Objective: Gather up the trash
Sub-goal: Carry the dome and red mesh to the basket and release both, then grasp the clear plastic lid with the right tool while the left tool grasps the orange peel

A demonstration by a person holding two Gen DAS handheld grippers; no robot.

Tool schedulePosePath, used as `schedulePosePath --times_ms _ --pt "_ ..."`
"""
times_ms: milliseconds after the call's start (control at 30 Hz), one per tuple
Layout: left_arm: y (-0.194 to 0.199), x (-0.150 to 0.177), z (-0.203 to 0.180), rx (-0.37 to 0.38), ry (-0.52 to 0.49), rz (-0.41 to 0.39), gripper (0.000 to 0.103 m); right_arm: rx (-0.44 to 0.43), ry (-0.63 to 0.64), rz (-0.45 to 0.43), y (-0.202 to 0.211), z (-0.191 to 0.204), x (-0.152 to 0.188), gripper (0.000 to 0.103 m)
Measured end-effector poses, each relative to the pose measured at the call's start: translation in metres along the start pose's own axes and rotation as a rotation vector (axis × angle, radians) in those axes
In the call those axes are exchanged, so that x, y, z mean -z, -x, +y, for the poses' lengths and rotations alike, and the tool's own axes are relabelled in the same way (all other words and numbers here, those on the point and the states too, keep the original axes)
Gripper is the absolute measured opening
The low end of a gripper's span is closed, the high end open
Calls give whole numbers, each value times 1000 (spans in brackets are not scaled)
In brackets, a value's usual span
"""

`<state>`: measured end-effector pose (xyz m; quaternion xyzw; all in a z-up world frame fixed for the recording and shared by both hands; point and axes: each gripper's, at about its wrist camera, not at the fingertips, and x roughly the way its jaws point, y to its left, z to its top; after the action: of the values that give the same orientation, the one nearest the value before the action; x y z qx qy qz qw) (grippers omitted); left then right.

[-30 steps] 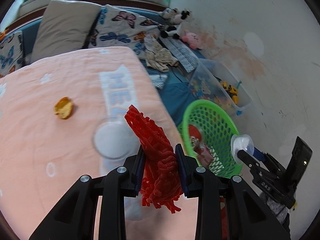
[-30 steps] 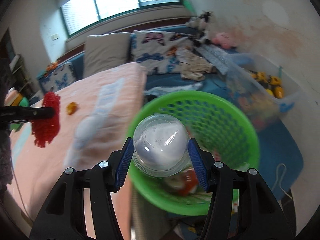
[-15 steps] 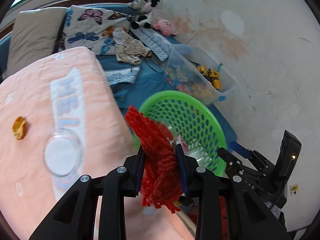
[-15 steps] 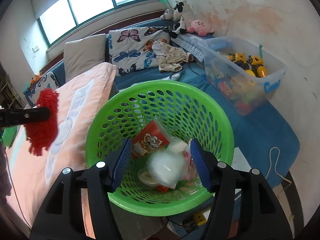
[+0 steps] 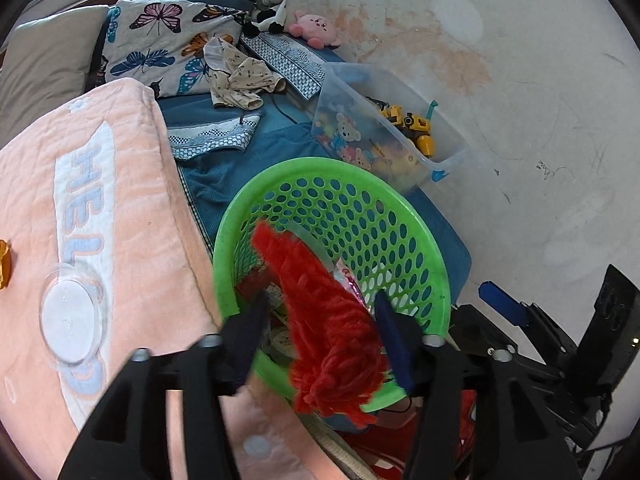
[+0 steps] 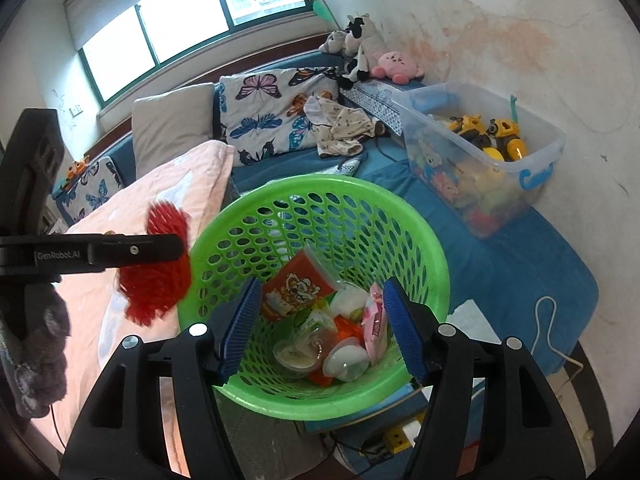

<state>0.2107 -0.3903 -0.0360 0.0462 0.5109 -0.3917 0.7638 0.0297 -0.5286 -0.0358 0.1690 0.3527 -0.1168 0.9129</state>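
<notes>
The green perforated basket (image 5: 320,168) (image 6: 320,184) stands by the bed, holding an orange snack packet (image 6: 298,286), a pink wrapper (image 6: 374,320) and clear plastic cups (image 6: 346,362). My left gripper (image 5: 320,304) hangs over the basket's near left rim. Its jaws are opening and a red foam net (image 5: 328,320) (image 6: 160,276) sits loose between them, the left pad clear of it. My right gripper (image 6: 320,292) hovers above the basket's middle, its jaws opening with nothing between them. A clear plastic lid (image 5: 70,324) and an orange peel (image 5: 4,264) lie on the pink blanket (image 5: 132,208).
A clear toy bin (image 5: 400,136) (image 6: 480,152) stands against the stained wall behind the basket. Butterfly pillows (image 6: 276,116), crumpled clothes (image 6: 340,128) and plush toys (image 6: 396,64) lie on the blue bedding. A white cord (image 6: 548,336) trails at the right. A grey sleeve (image 6: 32,344) is at the left.
My left gripper swung right from above the blanket to the basket and its jaws spread off the red net. The right gripper let go of a clear cup, which dropped into the basket.
</notes>
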Motion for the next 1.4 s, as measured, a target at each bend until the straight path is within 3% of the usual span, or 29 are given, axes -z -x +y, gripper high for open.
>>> schedulePosePath --times_ms 133,500,1033,1233,1400 --pt "3 2 3 -4 -5 -7 68 -8 7 -6 2 6 -1 64" --pt "50 9 44 -84 4 -78 71 -83 79 -25 8 57 -8 67" --pt "109 22 191 -307 186 -149 77 -208 218 35 -27 161 -5 73" --pt "114 31 239 -345 270 -149 77 -251 263 89 -54 198 2 74" --pt "115 37 265 -363 306 -144 77 -277 308 124 -79 228 5 82"
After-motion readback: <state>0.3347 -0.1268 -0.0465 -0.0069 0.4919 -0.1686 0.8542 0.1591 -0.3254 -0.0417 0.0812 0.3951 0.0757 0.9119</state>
